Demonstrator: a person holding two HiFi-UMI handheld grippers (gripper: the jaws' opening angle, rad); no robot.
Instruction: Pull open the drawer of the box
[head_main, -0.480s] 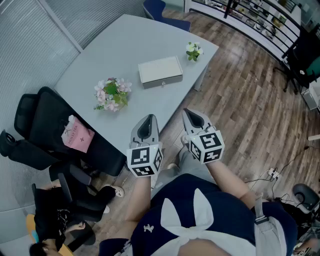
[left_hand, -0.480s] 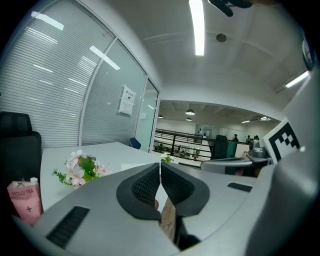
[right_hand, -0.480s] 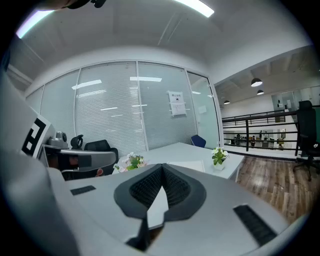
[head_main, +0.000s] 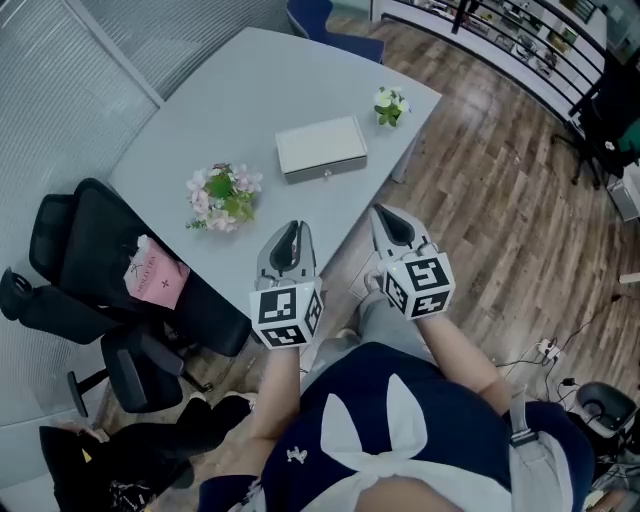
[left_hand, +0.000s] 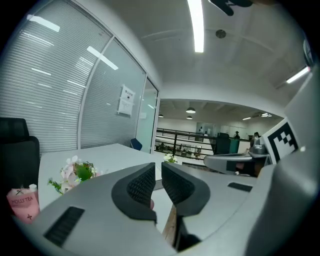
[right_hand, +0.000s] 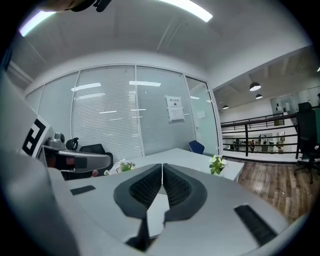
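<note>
The box (head_main: 321, 147) is a flat, pale rectangle lying on the grey table (head_main: 190, 110). Its drawer front with a small knob (head_main: 327, 173) faces me. Both grippers hover over the table's near edge, well short of the box. My left gripper (head_main: 290, 232) is shut with nothing in it, its ribbed pads almost touching (left_hand: 158, 172). My right gripper (head_main: 388, 215) is also shut and empty (right_hand: 162, 172). In both gripper views the jaws hide most of the box.
A pink flower bunch (head_main: 222, 197) sits left of the box. A small white-flowered plant (head_main: 390, 104) stands at the table's far right corner. A black chair (head_main: 95, 250) holding a pink packet (head_main: 155, 279) stands left. A person crouches at the lower left (head_main: 130, 460).
Both grippers have crept slightly toward the table, still shut. The person at the lower left has shifted down and away from the chair.
</note>
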